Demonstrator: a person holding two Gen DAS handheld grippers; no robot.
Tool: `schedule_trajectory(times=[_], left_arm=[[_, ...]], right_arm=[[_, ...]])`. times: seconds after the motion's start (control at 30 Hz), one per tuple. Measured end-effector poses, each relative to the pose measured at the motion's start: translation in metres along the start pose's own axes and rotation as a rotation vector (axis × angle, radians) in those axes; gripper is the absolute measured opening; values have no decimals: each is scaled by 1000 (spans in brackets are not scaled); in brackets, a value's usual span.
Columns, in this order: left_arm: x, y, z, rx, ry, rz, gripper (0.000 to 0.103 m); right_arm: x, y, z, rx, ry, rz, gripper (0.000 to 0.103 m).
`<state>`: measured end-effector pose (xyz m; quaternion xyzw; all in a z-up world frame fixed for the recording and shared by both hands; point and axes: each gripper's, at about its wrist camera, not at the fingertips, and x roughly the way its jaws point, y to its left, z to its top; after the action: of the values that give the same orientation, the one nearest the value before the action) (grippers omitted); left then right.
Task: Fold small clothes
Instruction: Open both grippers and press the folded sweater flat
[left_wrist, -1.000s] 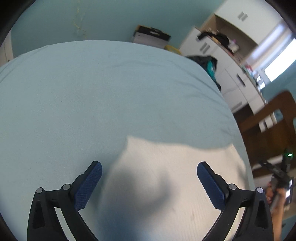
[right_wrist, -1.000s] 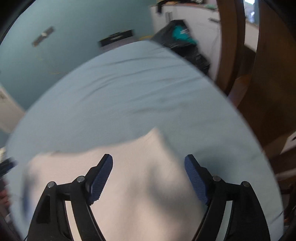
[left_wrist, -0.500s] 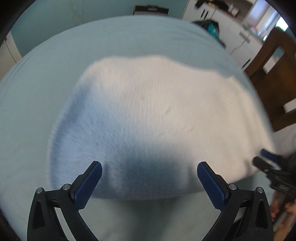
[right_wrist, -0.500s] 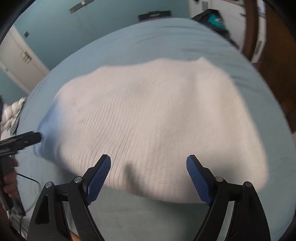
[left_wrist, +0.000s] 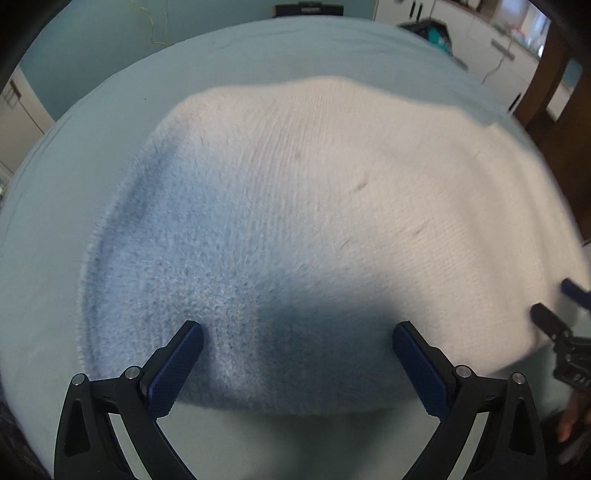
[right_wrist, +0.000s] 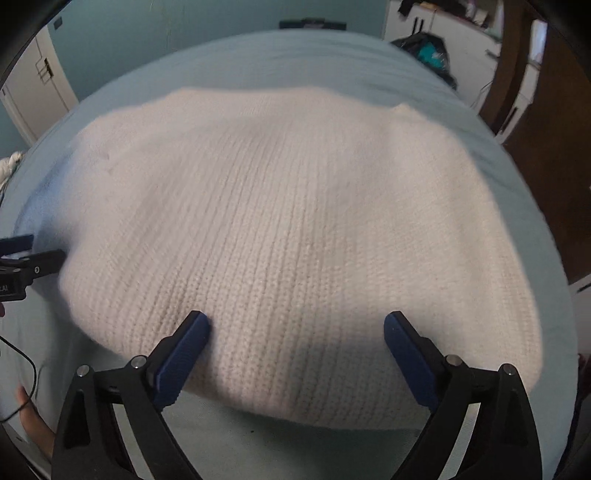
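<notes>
Both claws hang steeply over the near hem of a white knitted jumper (right_wrist: 295, 221) spread on a pale blue bed (right_wrist: 258, 443).

The right claw (right_wrist: 295, 349) stands wide apart with nothing pinched; its jaws have just been opening, and the hem lies under the gap between the blue pads (right_wrist: 183, 356), not pressed by them. The left claw (left_wrist: 295, 360) is likewise spread wide and empty, with the jumper's near edge lying beneath and just ahead of its tips.

The step in hand looks like taking hold of this near hem to carry it over. To do it well, I would lower each claw until one pad slides under the edge and the other rests on top, bite only the knit and not the sheet, and close both at matching spots so the fold line stays straight. The knit looks thick and soft, so a deep bite should hold better than a fingertip nip.

Beyond the tips, the jumper runs away to its far edge, then bare sheet, then the teal wall.

The left view alone shows a bluish, fuzzier patch on the jumper just ahead of its left pad. The right view alone shows a white door (right_wrist: 33, 99) far off to the left.
</notes>
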<state>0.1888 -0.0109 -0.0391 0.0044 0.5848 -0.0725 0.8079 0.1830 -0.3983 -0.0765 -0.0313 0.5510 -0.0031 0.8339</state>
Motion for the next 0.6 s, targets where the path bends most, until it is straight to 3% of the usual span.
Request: schedule_trajectory(times=[0.07, 0.13, 0.23, 0.33, 0.4, 0.6], left_arm=[[-17, 0, 4, -13, -95, -45, 103], [-19, -10, 6, 29, -160, -49, 103], [14, -36, 2, 161, -76, 17, 103], [25, -62, -15, 316, -169, 148, 103], [28, -71, -22, 366, -200, 195, 103], [26, -52, -3, 311, -124, 90, 103]], right_arm=[[-26, 0, 0, 22, -119, 53, 94], [-33, 7, 3, 16, -162, 138, 94], [-10, 35, 9, -76, -74, 172, 94], [19, 60, 2, -229, -29, 61, 97], [28, 59, 1, -243, -31, 36, 101], [23, 38, 6, -180, 9, 88, 102]])
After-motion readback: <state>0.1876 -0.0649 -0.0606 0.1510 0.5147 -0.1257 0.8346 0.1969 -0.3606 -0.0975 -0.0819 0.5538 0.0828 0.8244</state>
